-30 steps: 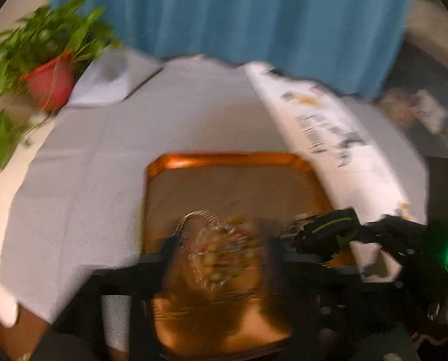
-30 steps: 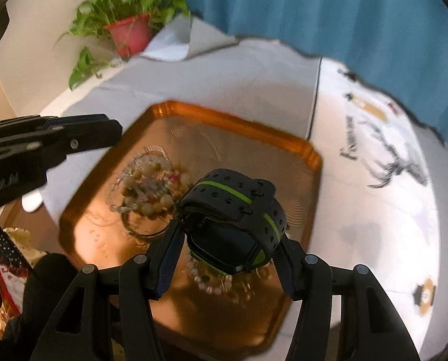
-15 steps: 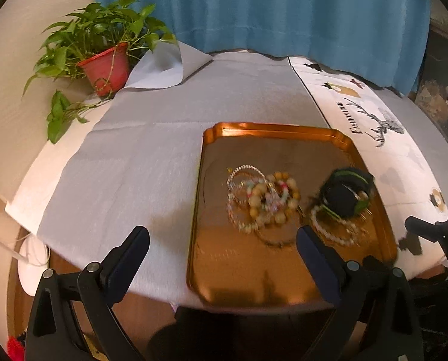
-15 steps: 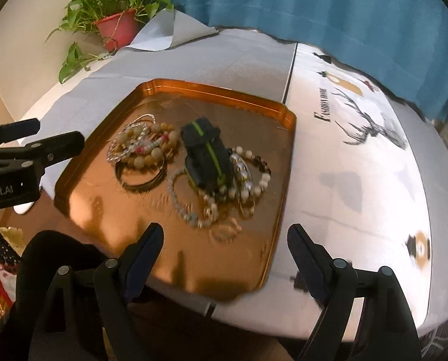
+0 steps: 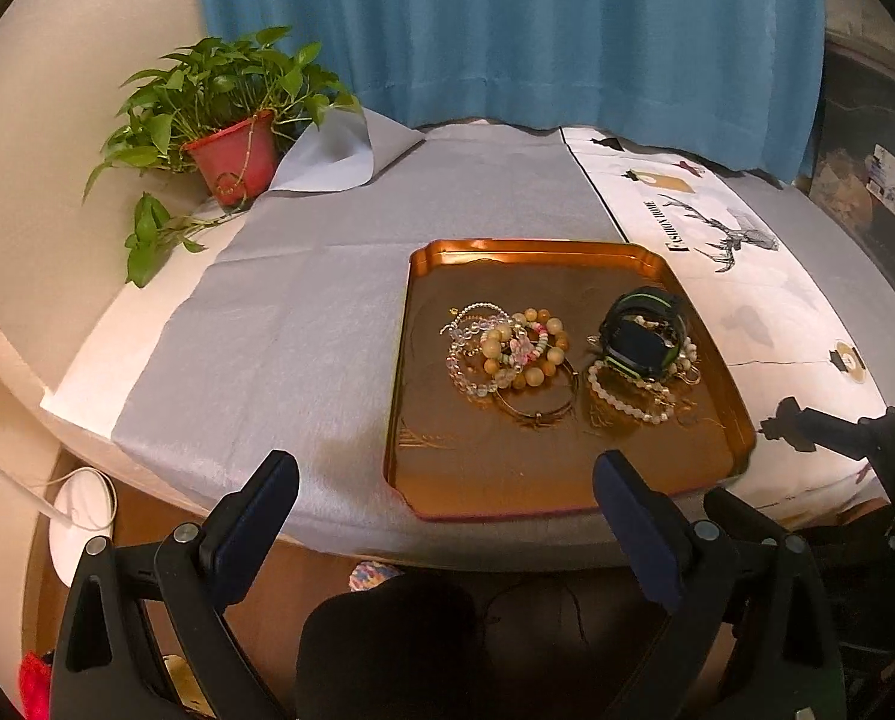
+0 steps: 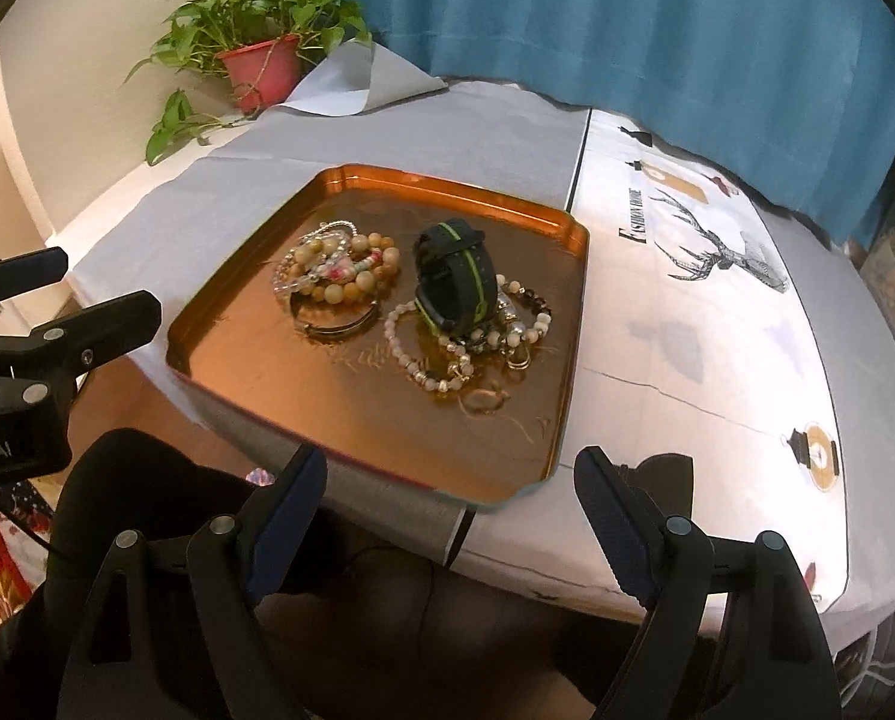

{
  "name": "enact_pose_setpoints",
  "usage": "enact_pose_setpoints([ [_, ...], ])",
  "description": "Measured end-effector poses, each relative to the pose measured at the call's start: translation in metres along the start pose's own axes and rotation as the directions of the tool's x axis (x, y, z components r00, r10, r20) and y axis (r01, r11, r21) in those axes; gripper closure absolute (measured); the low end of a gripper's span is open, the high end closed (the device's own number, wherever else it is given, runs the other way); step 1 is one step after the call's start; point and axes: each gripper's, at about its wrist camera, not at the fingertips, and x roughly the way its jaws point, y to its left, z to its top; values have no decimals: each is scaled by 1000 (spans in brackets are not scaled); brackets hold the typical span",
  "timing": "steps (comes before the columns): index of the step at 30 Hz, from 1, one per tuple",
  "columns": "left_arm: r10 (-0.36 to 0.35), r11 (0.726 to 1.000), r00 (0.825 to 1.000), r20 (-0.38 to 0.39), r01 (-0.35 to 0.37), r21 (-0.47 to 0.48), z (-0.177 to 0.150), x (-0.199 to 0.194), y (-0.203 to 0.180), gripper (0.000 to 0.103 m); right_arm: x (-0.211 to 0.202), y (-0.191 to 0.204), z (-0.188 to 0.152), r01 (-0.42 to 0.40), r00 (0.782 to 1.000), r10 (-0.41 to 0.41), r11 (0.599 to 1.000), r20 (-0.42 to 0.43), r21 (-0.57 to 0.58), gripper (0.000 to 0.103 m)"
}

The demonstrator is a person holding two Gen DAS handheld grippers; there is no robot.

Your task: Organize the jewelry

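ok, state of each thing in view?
left gripper: open, empty
right gripper: open, empty
copper tray: on table, holds all the jewelry
black-and-green watch: on its side, atop bead bracelets
bead bracelets: piled, tangled
potted plant: upright

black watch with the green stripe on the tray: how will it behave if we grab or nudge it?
The watch stands on edge with its strap curled in a loop, so a nudge would probably tip it. The band looks rubbery: likely flexible and grippy, not slippery. It rests on beaded bracelets in the copper tray, so lifting may drag those along.
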Motion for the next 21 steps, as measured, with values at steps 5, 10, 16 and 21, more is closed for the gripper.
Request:
enact_pose_setpoints([
  [5,4,1000,1000,0,-4,-4,-4,-5,-1,5,-6,2,-1,4,1000,-4,1000,6,-4,18],
  [10,5,1000,1000,-4,-5,-5,-6,-6,-1,5,-10,3,-2,8,1000,-8,1000,9,-7,18],
  [16,4,1000,1000,-8,-4,-11,-9,-7,-1,5,-10,4,-2,6,1000,-6,1000,4,-14,18],
  [21,14,1000,1000,-5,-14,-3,-11,-7,-2,5,-11,5,-2,4,1000,-4,1000,6,-7,18],
])
